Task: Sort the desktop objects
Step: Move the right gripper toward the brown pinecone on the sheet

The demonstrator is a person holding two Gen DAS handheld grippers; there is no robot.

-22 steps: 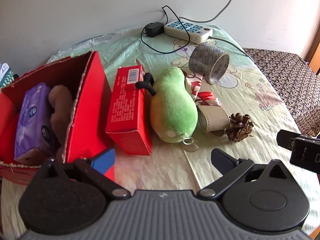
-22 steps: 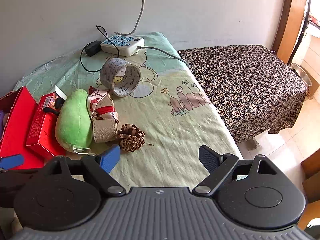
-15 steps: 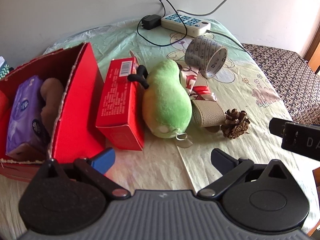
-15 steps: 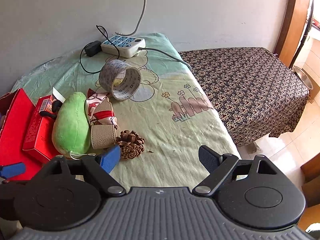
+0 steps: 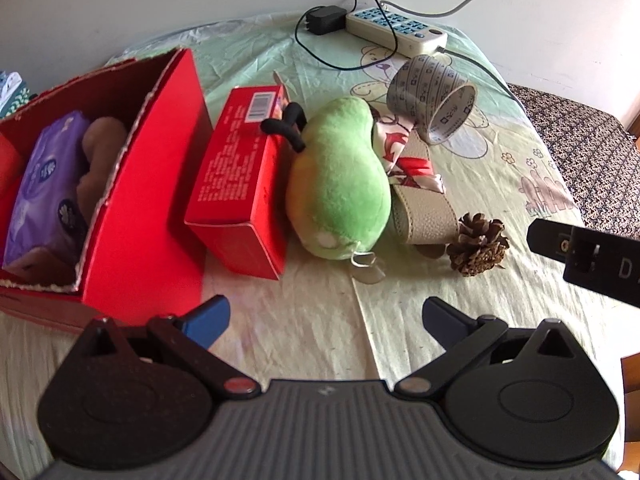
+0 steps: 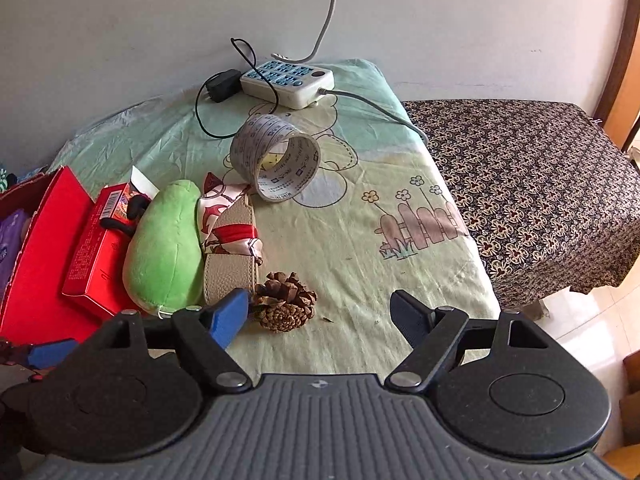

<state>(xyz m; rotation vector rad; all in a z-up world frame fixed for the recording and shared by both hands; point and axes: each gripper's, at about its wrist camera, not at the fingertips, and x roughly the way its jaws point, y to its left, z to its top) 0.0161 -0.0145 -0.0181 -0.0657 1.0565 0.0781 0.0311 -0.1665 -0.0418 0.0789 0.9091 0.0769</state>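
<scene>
A green plush pear (image 5: 340,184) (image 6: 166,248) lies on the table between a small red carton (image 5: 240,184) (image 6: 96,248) and a beige strap with a red-white scarf (image 5: 416,184) (image 6: 232,240). A pine cone (image 5: 476,244) (image 6: 286,300) lies beside the strap. A roll of grey printed tape (image 5: 434,100) (image 6: 276,160) stands behind them. An open red box (image 5: 136,184) (image 6: 36,256) at left holds a purple tissue pack (image 5: 44,184) and a brown toy (image 5: 98,152). My left gripper (image 5: 324,316) is open and empty, near the pear. My right gripper (image 6: 320,312) is open, its left finger beside the pine cone.
A white power strip (image 5: 396,28) (image 6: 288,80) with a black adapter (image 5: 324,20) (image 6: 220,84) and cables lies at the back by the wall. A dark patterned cloth (image 6: 520,192) covers the surface to the right. The right gripper's body (image 5: 588,256) shows in the left view.
Both grippers have moved forward and lower toward the objects. The pine cone now sits close to my right gripper's left finger. The objects have not moved.
</scene>
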